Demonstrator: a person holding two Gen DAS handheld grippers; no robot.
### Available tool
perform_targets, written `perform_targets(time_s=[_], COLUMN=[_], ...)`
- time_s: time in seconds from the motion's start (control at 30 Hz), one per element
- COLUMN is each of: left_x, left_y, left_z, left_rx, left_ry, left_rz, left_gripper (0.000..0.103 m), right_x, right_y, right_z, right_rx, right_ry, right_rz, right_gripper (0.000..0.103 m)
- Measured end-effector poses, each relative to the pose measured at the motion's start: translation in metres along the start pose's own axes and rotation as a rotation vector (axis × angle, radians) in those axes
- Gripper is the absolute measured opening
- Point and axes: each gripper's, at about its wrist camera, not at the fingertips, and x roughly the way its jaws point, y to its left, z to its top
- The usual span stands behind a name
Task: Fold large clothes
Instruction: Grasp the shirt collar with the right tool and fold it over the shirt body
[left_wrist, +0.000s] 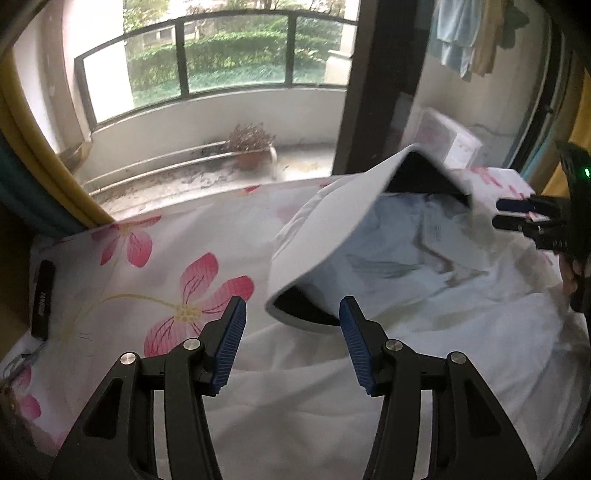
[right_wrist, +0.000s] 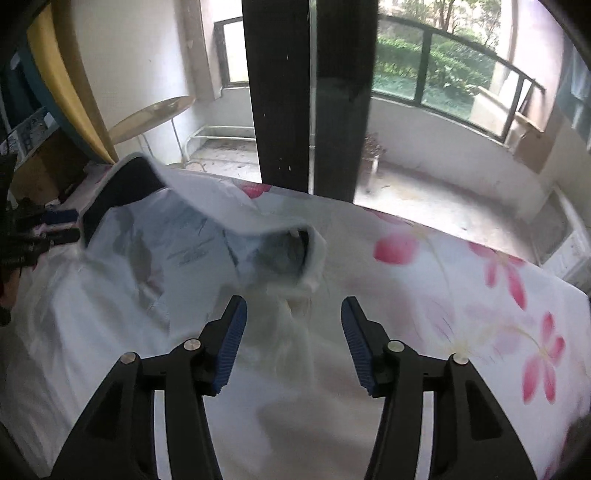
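Note:
A large white garment (left_wrist: 424, 325) lies spread on the bed's floral sheet (left_wrist: 155, 258). One flap of it (left_wrist: 332, 229), with a dark inside, arches in the air above the garment and is blurred. My left gripper (left_wrist: 293, 321) is open just short of the flap's lower end, and its blue pads touch nothing. In the right wrist view the same flap (right_wrist: 207, 203) curls over the garment (right_wrist: 92, 314). My right gripper (right_wrist: 293, 321) stands open with a loose white fold between its fingers, untouched by the pads. Each gripper also shows at the edge of the other's view: the right gripper (left_wrist: 504, 214), the left gripper (right_wrist: 62, 225).
A black oblong device (left_wrist: 42, 299) lies on the sheet at the bed's left edge. Beyond the bed are a dark door frame (left_wrist: 380, 85), a balcony with a dried potted plant (left_wrist: 251, 147) and a round table (right_wrist: 155, 114). A yellow curtain (left_wrist: 40, 140) hangs left.

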Motion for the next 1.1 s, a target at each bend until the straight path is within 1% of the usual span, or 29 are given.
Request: perform_targets(time_s=[0.1, 0.17, 0.2, 0.23, 0.27, 0.4, 0.53, 0.6, 0.67, 0.77, 0.8, 0.83, 0.87, 0.9, 0.93, 1.0, 1.1], left_x=[0.012, 0.017, 0.018, 0.019, 0.019, 0.02, 0.028, 0.033, 0.033, 0.023, 0.019, 0.015, 0.007, 0.001, -0.006, -0.018, -0.032], left_y=[0.01, 0.018, 0.02, 0.024, 0.026, 0.035, 0.032, 0.026, 0.021, 0.015, 0.015, 0.013, 0.01, 0.009, 0.008, 0.007, 0.009], left_z=[-0.001, -0.001, -0.001, 0.0, 0.001, 0.009, 0.02, 0.026, 0.027, 0.021, 0.019, 0.017, 0.014, 0.011, 0.01, 0.01, 0.02], left_rx=[-0.021, -0.049, -0.056, -0.061, -0.063, -0.063, -0.036, -0.028, -0.025, 0.01, 0.02, 0.033, 0.051, 0.062, 0.07, 0.074, 0.052], left_ry=[0.016, 0.024, 0.024, 0.021, 0.016, -0.013, -0.022, -0.012, 0.004, 0.026, 0.03, 0.033, 0.036, 0.034, 0.03, 0.013, -0.034], left_rz=[0.017, 0.021, 0.024, 0.028, 0.035, 0.062, 0.058, 0.056, 0.041, 0.01, -0.002, -0.012, -0.024, -0.033, -0.04, -0.059, -0.087], left_gripper=[0.056, 0.055, 0.056, 0.056, 0.055, 0.055, 0.056, 0.056, 0.056, 0.056, 0.056, 0.056, 0.056, 0.056, 0.056, 0.056, 0.056], right_x=[0.022, 0.032, 0.036, 0.038, 0.039, 0.025, -0.001, -0.006, -0.007, -0.005, -0.005, -0.005, -0.007, -0.01, -0.015, -0.029, -0.048], right_y=[-0.006, -0.008, -0.009, -0.008, -0.007, -0.006, -0.004, -0.004, -0.003, -0.003, -0.005, -0.007, -0.009, -0.01, -0.013, -0.018, -0.028], right_z=[0.016, 0.024, 0.026, 0.027, 0.028, 0.02, -0.003, -0.012, -0.021, -0.03, -0.03, -0.03, -0.029, -0.029, -0.028, -0.026, -0.016], right_rx=[0.005, 0.001, -0.002, -0.011, -0.02, -0.033, -0.031, -0.026, -0.021, -0.033, -0.031, -0.029, -0.028, -0.028, -0.033, -0.045, -0.049], right_ry=[0.009, -0.003, -0.01, -0.018, -0.012, -0.025, -0.039, -0.039, -0.016, 0.012, 0.022, 0.033, 0.041, 0.04, 0.036, 0.035, 0.009], right_rz=[0.017, 0.02, 0.012, 0.002, -0.006, -0.069, -0.117, -0.126, -0.123, -0.119, -0.114, -0.11, -0.107, -0.108, -0.106, -0.077, -0.062], right_gripper=[0.053, 0.053, 0.048, 0.01, 0.004, 0.003, 0.003, 0.003, 0.004, 0.008, 0.012, 0.023, 0.03, 0.042, 0.051, 0.058, 0.061])
